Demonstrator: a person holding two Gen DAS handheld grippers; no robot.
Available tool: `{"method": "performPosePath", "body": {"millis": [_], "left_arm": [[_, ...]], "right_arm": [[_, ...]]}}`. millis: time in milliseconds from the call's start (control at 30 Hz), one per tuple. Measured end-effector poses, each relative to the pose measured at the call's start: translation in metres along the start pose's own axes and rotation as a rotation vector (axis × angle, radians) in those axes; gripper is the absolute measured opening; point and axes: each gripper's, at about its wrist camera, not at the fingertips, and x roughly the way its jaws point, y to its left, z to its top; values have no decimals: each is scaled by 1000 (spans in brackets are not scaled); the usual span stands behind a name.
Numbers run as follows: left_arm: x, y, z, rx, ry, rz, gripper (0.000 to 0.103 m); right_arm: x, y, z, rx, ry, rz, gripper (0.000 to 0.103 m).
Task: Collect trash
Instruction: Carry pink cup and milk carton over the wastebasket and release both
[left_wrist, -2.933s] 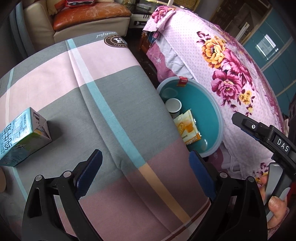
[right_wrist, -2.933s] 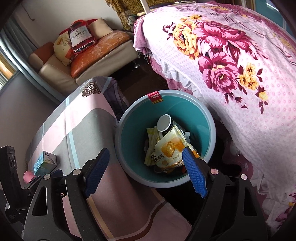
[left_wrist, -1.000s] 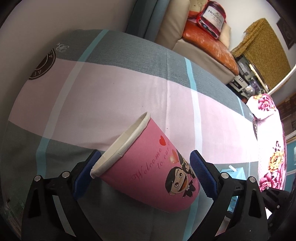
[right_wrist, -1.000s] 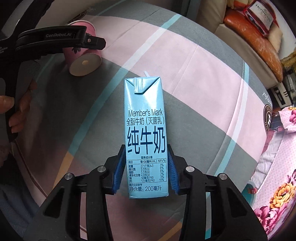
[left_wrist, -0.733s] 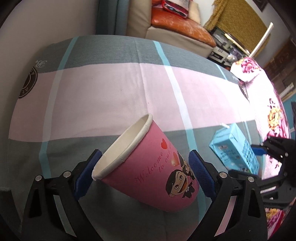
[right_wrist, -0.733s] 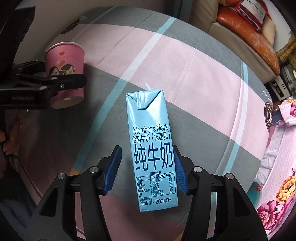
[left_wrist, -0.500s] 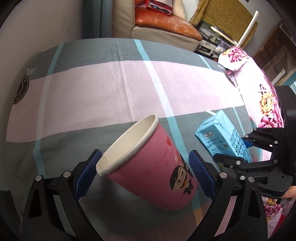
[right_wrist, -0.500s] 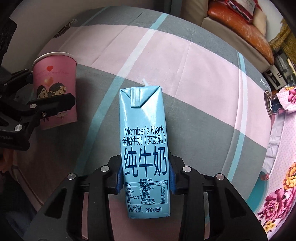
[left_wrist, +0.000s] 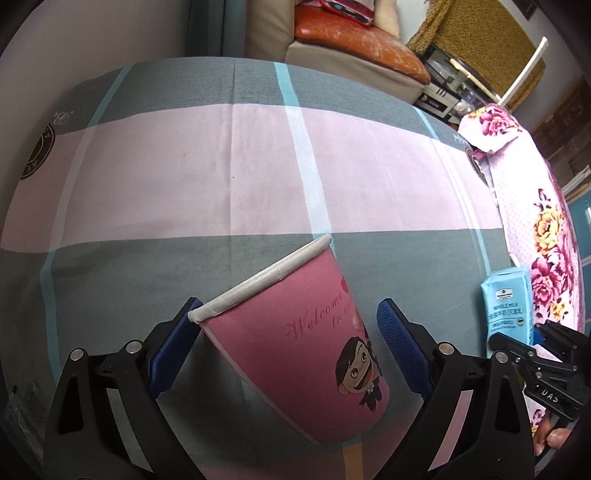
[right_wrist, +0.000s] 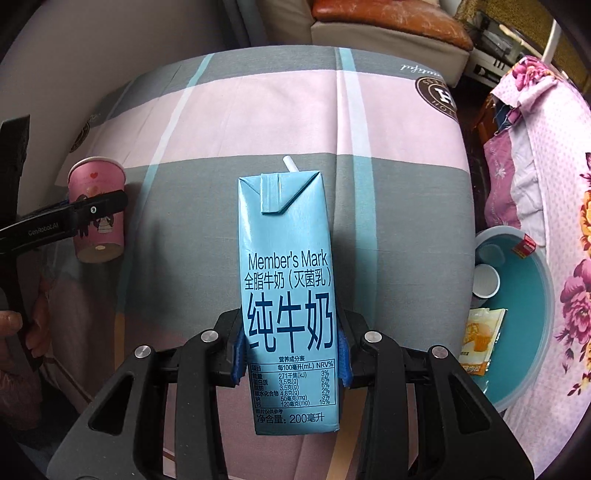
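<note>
The milk carton (right_wrist: 288, 295) is showing smooth, faintly glossy coated card. The paper cup (left_wrist: 295, 343) is presenting a matt pink wall and rolled white rim. The cloth on the table (left_wrist: 258, 177) is lying woven and matt. Each claw is showing glossy black plastic, textured blue pads (left_wrist: 400, 347), metal rivets.
</note>
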Motion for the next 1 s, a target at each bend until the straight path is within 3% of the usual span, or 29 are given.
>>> {"method": "performPosePath", "body": {"millis": [67,167,333,367,400,433,500,1000], "left_arm": [[5,-1,-3,-13,19,15,95],[6,-6,-7,-1,15,96,97],[1,0,-18,-77,-4,125,96],[-2,0,-21,-85,-18,129,93],[-4,-4,-23,-76,-28,131,84],[-6,-9,-25,-58,-30,138,72],[-9,-21,-27,-26,-35,137,67],[-18,-152,-49,324,-71,91,66]], "right_arm": [[-3,-10,-1,32,-21,13,35],[-6,-21,-5,76,-49,56,35],[-7,-31,-11,131,-90,99,35],[-9,-34,-13,143,-100,102,35],[-10,-37,-15,155,-110,106,35],[-12,-41,-17,169,-120,112,35],[-15,-49,-23,199,-138,129,35],[-50,-109,-65,414,-280,209,35]]}}
